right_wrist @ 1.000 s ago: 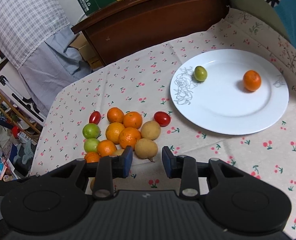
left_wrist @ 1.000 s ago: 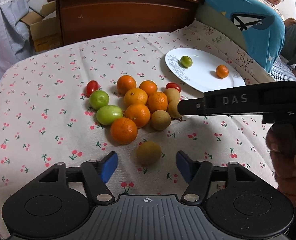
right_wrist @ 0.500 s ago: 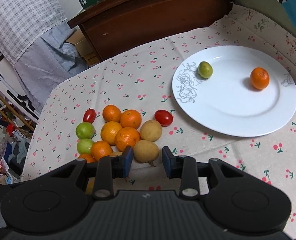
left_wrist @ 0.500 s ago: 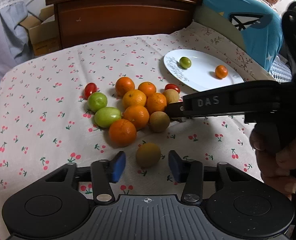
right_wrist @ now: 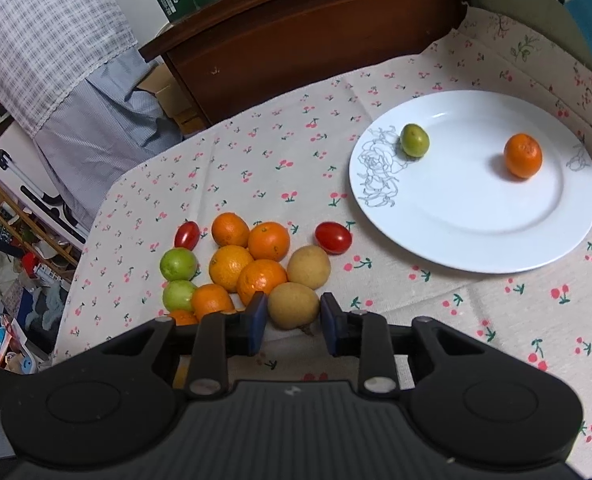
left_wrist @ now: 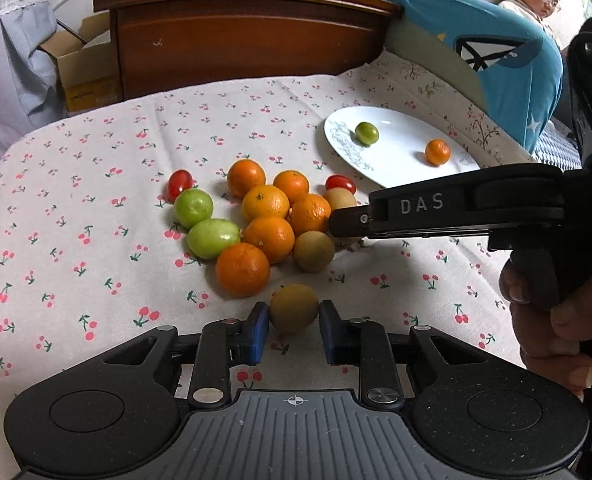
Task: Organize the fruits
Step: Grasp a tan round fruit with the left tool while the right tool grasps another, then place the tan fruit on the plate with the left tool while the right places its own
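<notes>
Blue rubber pads of the left gripper point(left_wrist: 294, 330) have just been closing and now press on either side of a brown round fruit point(left_wrist: 294, 307) that sits alone on the cherry-print tablecloth point(left_wrist: 76, 216), a little nearer than the main heap. In the right wrist view the right gripper point(right_wrist: 292, 322) has likewise just been closing, and its pads sit against the flanks of a tan fruit point(right_wrist: 294, 305) at the near right edge of the heap, so that both tools are clamped on a fruit resting on the cloth. Seen from the left, the right tool reaches in from the right side as a black bar, with a hand point(left_wrist: 555, 312) wrapped around its handle. Just beyond the gripped pieces lies the pile of oranges point(left_wrist: 266, 204), packed touching one another, with two green fruits point(left_wrist: 200, 220) on their left and another brown fruit point(left_wrist: 313, 251) on their right. One red cherry tomato point(left_wrist: 179, 184) lies at the far left of the heap, and a second tomato point(right_wrist: 333, 237) lies at its far right, between the heap and the plate. Farther off, to the right, stands a white plate point(right_wrist: 475, 240) that bears a small green fruit point(right_wrist: 414, 140) near its drawn pattern and a single orange point(right_wrist: 523, 155), well apart from each other. Behind the cloth rises a dark wooden headboard point(left_wrist: 248, 36), with a cardboard box point(left_wrist: 82, 76) on its left.
</notes>
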A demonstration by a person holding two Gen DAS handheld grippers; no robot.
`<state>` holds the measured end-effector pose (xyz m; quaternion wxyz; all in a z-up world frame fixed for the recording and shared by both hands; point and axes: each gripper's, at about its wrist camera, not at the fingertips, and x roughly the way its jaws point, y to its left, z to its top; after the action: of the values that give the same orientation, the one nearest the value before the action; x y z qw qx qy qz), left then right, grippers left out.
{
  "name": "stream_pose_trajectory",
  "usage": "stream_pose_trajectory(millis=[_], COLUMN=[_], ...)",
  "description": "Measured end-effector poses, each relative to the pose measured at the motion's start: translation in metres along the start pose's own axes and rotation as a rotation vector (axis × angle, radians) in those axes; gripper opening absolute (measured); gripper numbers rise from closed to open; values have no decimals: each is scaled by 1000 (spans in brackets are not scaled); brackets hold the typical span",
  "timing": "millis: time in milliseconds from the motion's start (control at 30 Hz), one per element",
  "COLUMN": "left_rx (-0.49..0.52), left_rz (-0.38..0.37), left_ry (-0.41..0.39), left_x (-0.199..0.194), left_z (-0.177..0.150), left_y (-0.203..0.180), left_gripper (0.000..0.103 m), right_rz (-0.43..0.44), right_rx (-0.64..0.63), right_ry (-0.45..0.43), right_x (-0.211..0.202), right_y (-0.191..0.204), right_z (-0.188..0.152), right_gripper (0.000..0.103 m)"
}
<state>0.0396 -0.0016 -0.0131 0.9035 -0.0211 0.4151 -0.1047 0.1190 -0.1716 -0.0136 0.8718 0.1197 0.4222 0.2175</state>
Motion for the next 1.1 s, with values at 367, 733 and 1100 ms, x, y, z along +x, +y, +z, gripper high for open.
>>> stream_pose_trajectory(millis=[367, 733, 1100], left_rx=[-12, -33, -49], left_rz=[15, 18, -24], left_ry=[-35, -102, -107], left_x=[-11, -23, -19], left_z=[6, 33, 59], left_y=[0, 5, 1], left_gripper=[25, 25, 25], right_rz=[17, 39, 22], right_rx=[-24, -39, 7], right_ry=[-20, -94, -136], right_x=[-19, -52, -78], right_y=[4, 8, -13], right_z=[0, 17, 39], right_gripper=[29, 29, 29])
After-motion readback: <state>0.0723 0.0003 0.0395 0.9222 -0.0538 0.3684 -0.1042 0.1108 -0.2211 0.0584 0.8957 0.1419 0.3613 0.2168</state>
